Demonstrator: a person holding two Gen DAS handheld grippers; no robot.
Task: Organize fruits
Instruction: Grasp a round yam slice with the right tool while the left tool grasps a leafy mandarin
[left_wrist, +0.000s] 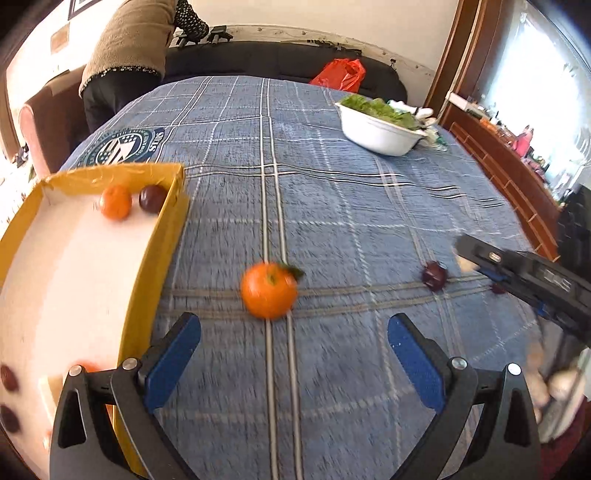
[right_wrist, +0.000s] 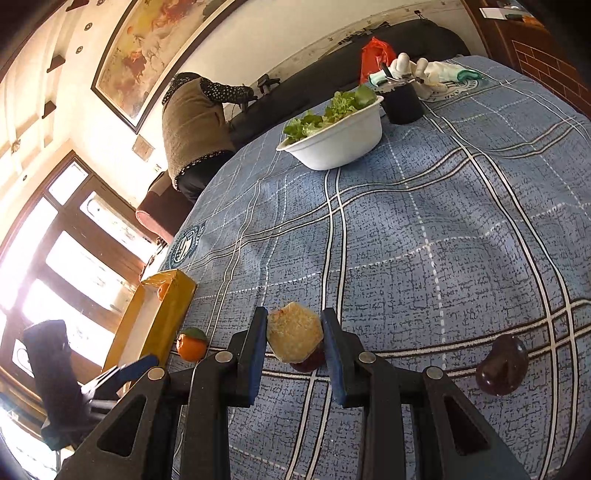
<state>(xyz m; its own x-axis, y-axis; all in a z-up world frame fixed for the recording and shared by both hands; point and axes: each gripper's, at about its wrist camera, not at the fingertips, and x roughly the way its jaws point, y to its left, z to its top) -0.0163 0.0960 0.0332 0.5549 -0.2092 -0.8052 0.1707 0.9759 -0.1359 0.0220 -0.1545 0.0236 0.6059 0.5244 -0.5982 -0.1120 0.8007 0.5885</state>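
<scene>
1. Left gripper (left_wrist: 294, 341), lower centre of the left wrist view: jaws spread wide, nothing between them, hovering over the blue plaid tablecloth (left_wrist: 351, 221) on the worktop.
2. Orange (left_wrist: 269, 290) with a green leaf lies on the cloth just ahead of the left jaws, centre of frame, blurred.
3. Yellow box (left_wrist: 168, 221) with a white inside sits at left of frame; an orange fruit (left_wrist: 116, 202) and a dark plum (left_wrist: 151, 198) rest in its far corner, touching or nearly so. More dark fruit shows at the lower left edge, too blurred to name.
4. Right gripper (right_wrist: 295, 345), lower centre of the right wrist view: jaws clenched on a pale yellowish fruit (right_wrist: 294, 336), one blue pad on each side.
5. A dark red fruit (right_wrist: 308, 361) lies just beneath the held one.
6. Another dark fruit (right_wrist: 501, 365) lies on the cloth at lower right, well apart.
7. White bowl (right_wrist: 343, 142) of green leaves stands at upper centre of the right view.
8. Red bag (left_wrist: 341, 74) at far edge; a person (right_wrist: 194, 125) stands beyond the worktop.
</scene>
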